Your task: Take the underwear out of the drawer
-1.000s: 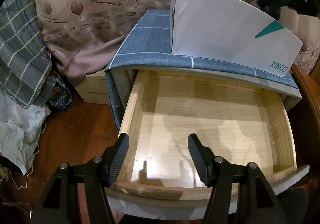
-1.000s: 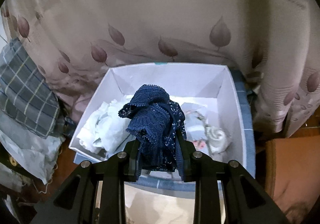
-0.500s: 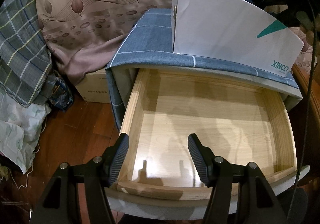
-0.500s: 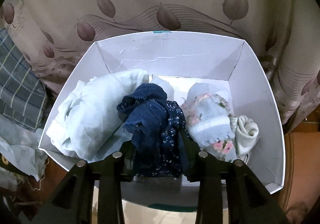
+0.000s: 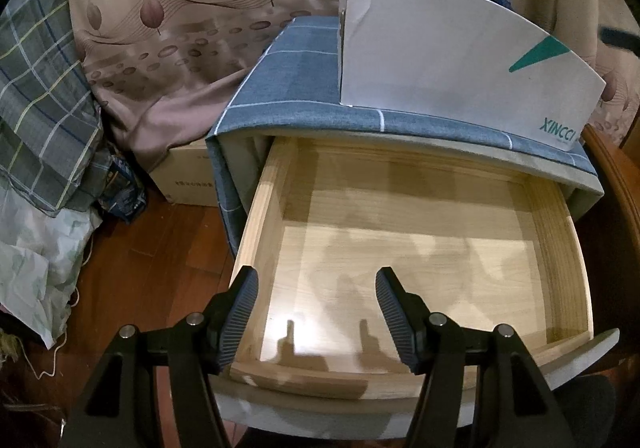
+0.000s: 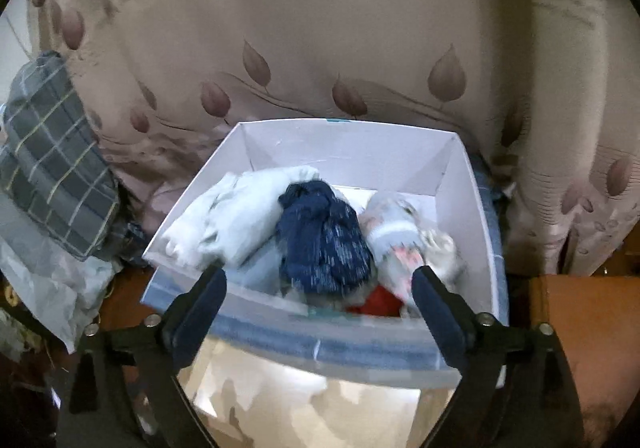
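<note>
Right wrist view, centre frame: the crumpled navy lace underwear lies in the white cardboard box, between pale bundled garments, free of my right gripper, whose fingers are spreading wide apart below it. Left wrist view, lower centre: my left gripper hangs part-open, grasping nothing, over the pale wooden drawer, pulled out beneath the blue checked cloth.

Leaf-patterned beige curtain hung across far side. Plaid grey cloth piled at left, crumpled pale plastic bag beneath it. Cardboard carton set on reddish wood floor, near curtain hem.
</note>
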The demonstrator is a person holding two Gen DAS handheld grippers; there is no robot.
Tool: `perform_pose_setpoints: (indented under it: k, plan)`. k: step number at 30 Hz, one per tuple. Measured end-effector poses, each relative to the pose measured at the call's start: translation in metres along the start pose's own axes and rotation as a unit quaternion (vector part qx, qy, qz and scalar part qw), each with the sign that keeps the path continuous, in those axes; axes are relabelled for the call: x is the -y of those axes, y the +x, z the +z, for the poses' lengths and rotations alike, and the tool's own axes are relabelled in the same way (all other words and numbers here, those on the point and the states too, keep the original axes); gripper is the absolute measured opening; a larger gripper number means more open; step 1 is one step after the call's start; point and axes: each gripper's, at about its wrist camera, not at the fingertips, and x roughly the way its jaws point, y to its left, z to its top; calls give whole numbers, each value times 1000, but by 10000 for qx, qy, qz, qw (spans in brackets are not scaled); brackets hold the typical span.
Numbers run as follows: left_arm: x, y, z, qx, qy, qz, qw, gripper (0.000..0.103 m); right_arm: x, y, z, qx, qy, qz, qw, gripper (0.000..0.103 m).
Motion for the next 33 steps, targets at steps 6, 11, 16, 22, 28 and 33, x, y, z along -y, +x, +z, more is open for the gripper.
perform_pose_setpoints:
  k: [6,11,16,22,28,33]
  plan:
    - [5,-1,-1,7,68,34,10000,63,6,-21,-72,-49,111,-246,9996,100]
    - [10,-4,-5,21,151,28,9999,63,13,-3,-143,-532,263,-525,9969,100]
    - [14,-6,-8,-7,242,-5,9997,63,18,15,-181,-942,413,-532,9933,100]
    - [21,-8,-13,-31,318,-28,9995,63,17,25,-200,-1097,335,-615,9915,100]
    - [27,-9,-15,-22,420,-10,9991,63,16,33,-204,-1212,293,-594,9904,100]
    - [28,-9,-16,-27,452,-10,9990,63,20,33,-205,-1233,422,-520,9901,100]
